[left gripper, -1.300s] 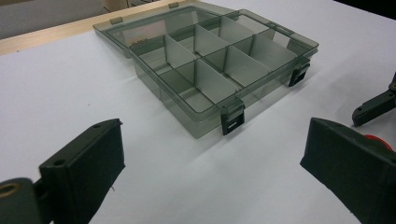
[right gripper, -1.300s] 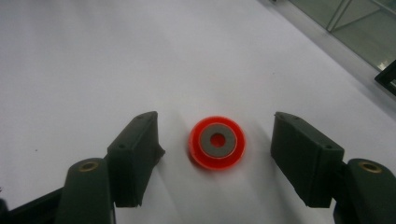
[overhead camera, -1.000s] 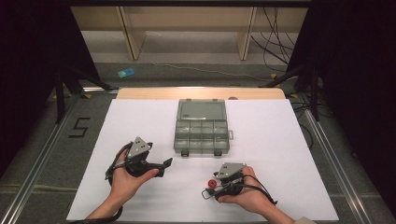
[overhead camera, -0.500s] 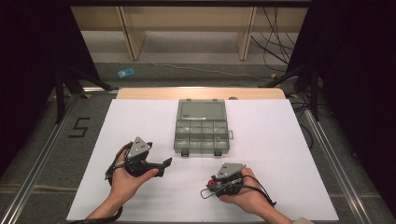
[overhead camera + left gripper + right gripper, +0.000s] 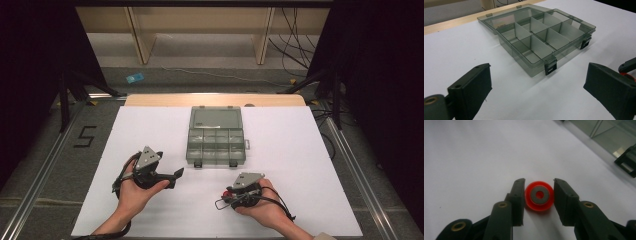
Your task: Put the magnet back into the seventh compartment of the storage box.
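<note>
Item 1, nearest: my right gripper [image 5: 539, 203]. The jaws have just been closing on a red wheel [image 5: 539, 196] with a grey hub and a centre hole. Both pads sit against its rim, so I count the wheel as gripped, lying flat on the white table [image 5: 474, 157], hole axis upright. In the high view this gripper [image 5: 229, 196] rests at about 5 o'clock of the sheet, jaws pointing toward 9.

Item 2: my left gripper [image 5: 537, 97]. Jaws wide apart, nothing between them. In the high view it [image 5: 172, 179] sits at about 7 o'clock, jaws aimed toward 3.

Item 3, farther: clear compartment box [image 5: 216, 140], lid laid back, two dark latches on its near wall. Its long axis runs 12 to 6. From the held wheel it lies toward 11 o'clock.

Judgement: the right hand already has the wheel; the carry would go up and toward 11, over the near wall into a compartment.
</note>
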A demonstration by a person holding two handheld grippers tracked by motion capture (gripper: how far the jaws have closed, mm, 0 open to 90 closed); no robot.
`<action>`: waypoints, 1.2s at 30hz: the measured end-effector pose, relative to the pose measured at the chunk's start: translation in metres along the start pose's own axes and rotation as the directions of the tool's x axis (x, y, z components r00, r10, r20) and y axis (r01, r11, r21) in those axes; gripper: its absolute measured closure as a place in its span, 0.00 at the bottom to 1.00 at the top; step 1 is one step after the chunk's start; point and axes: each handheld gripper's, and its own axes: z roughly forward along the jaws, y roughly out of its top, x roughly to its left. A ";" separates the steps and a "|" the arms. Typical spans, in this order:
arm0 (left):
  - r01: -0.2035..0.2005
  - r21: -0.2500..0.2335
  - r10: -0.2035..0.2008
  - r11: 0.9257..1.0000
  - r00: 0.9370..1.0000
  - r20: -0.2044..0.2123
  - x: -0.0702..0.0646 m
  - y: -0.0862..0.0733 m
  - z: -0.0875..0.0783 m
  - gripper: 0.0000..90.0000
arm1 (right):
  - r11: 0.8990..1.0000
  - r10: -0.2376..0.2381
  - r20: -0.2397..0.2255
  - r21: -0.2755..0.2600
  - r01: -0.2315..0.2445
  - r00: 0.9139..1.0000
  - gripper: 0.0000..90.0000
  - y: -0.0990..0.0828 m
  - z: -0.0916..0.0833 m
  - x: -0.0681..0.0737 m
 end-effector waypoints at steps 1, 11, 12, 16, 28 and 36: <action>0.007 -0.004 -0.007 1.000 1.000 -0.001 0.000 0.000 0.000 0.07 | 1.000 0.018 -0.001 -0.003 -0.018 1.000 0.70 0.001 -0.002 0.000; 0.007 -0.006 -0.007 1.000 1.000 -0.001 -0.001 0.000 0.000 0.07 | 0.999 0.025 0.003 -0.042 -0.024 1.000 0.70 0.006 -0.008 -0.004; 0.007 -0.007 -0.007 1.000 1.000 -0.001 -0.001 0.000 0.000 0.07 | 0.998 0.038 0.003 -0.043 -0.038 0.999 0.70 0.007 -0.009 -0.004; 0.002 -0.010 -0.002 1.000 1.000 -0.002 -0.001 0.001 -0.001 0.07 | 0.998 0.032 0.014 -0.058 -0.031 0.999 0.70 0.009 -0.011 -0.007; -0.002 -0.015 0.002 1.000 1.000 0.003 -0.001 0.001 -0.001 0.07 | 0.994 0.055 0.032 -0.097 -0.051 0.998 0.70 0.016 -0.015 -0.012; -0.005 -0.012 0.005 1.000 1.000 -0.004 -0.001 0.001 0.000 0.07 | 0.992 0.061 0.050 -0.118 -0.055 0.997 0.70 0.022 -0.019 -0.018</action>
